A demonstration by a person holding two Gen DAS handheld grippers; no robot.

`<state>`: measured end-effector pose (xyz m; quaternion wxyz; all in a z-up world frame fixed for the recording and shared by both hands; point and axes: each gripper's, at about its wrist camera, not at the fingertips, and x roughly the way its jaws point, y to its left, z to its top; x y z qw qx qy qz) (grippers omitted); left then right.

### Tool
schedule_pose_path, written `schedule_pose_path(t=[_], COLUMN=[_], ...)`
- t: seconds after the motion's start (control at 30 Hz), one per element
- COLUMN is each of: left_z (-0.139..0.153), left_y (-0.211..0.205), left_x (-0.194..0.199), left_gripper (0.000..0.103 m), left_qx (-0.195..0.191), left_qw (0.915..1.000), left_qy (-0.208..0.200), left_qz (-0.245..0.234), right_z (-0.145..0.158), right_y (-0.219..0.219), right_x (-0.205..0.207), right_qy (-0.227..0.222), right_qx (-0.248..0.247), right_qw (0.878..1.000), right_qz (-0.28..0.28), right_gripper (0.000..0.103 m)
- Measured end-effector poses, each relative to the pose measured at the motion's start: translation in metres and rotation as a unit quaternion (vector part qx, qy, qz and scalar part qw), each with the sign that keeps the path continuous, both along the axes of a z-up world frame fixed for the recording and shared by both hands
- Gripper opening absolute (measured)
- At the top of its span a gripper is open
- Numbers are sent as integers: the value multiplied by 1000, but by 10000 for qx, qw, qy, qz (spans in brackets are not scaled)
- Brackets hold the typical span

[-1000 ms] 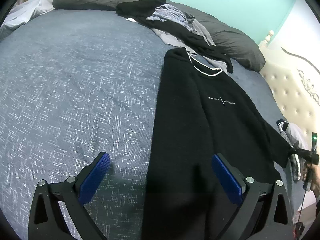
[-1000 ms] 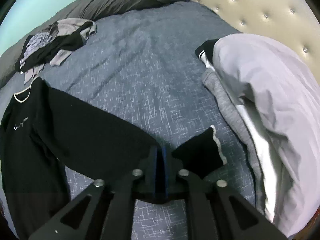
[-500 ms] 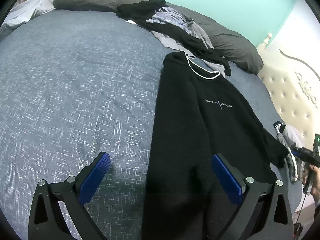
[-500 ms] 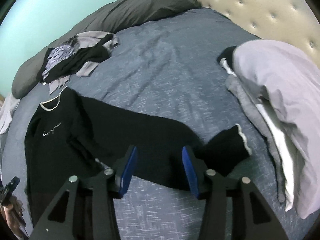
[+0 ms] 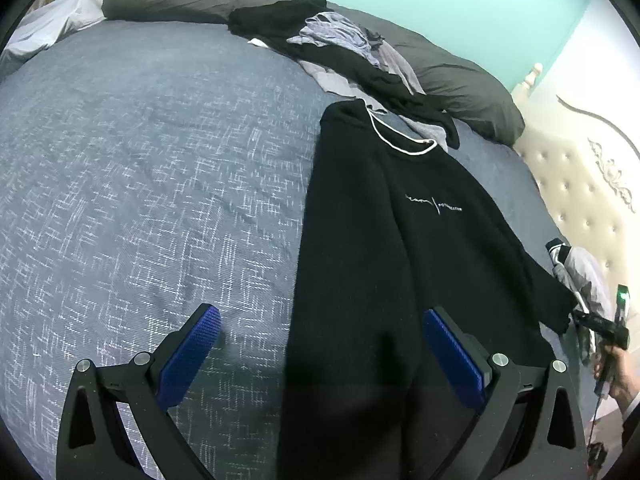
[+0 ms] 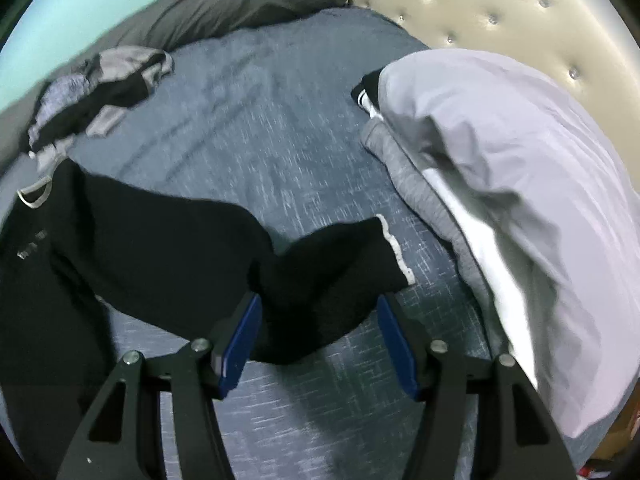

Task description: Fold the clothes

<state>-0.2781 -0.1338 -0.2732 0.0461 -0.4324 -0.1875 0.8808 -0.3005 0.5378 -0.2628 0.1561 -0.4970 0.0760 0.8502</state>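
A blue-grey bedspread [image 5: 140, 168] covers the bed. At 6 o'clock the left gripper [image 5: 320, 354] tilts downward, jaws wide, above the black sweater [image 5: 384, 248]. The right gripper [image 6: 318, 334] has just been opening; the sleeve [image 6: 332, 268] lies loose between its jaws. The chest lettering is unreadable.

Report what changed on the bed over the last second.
The right gripper let go of the sweater's sleeve; its fingers have just been opening and the sleeve now lies slack on the bed between them. The left gripper stayed open; the sweater's body kept flat.
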Motion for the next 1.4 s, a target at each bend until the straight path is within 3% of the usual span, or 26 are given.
schedule_pose_path(t=[0.13,0.2,0.47,0.6,0.63,0.7,0.87,1.0,1.2,1.4], left_z=[-3,-4,-7,-7,-7,-7,-4,-2,-3,-1], left_y=[1,1,3,5,5,5,4,0,-5,-5], left_x=[-2,-3,-4,-5,-5,-5,-2,0,-1,4], left_gripper=[103,103,103,103,103,103,103,103,103,103], left_qx=[-36,-52,-124,-130,-130,-116,-96,-78,-57,-132], left_qw=[10000,10000,9999,9999,9999,9999,9999,10000,10000,9996], left_qy=[-36,-50,-89,-92,-91,-85,-44,-26,-38,-81], left_qz=[-6,-10,-34,-51,-56,-66,-73,-31,-22,-218], right_z=[-21,-30,-43,-38,-34,-23,22,43,17,21], right_y=[14,19,23,21,20,17,18,28,25,12], right_x=[-7,-13,-26,-25,-24,-18,-1,2,-17,-2], right_qy=[-116,-174,-131,-13,18,157,664,823,335,466], right_qx=[-96,-188,-144,35,87,210,825,1128,859,920], right_qw=[9995,9992,9989,9987,9986,9983,9935,9886,9946,9931], right_qz=[-261,-307,-419,-511,-518,-513,-410,-567,-475,-562], right_gripper=[62,68,68,24,17,12,11,11,12,23])
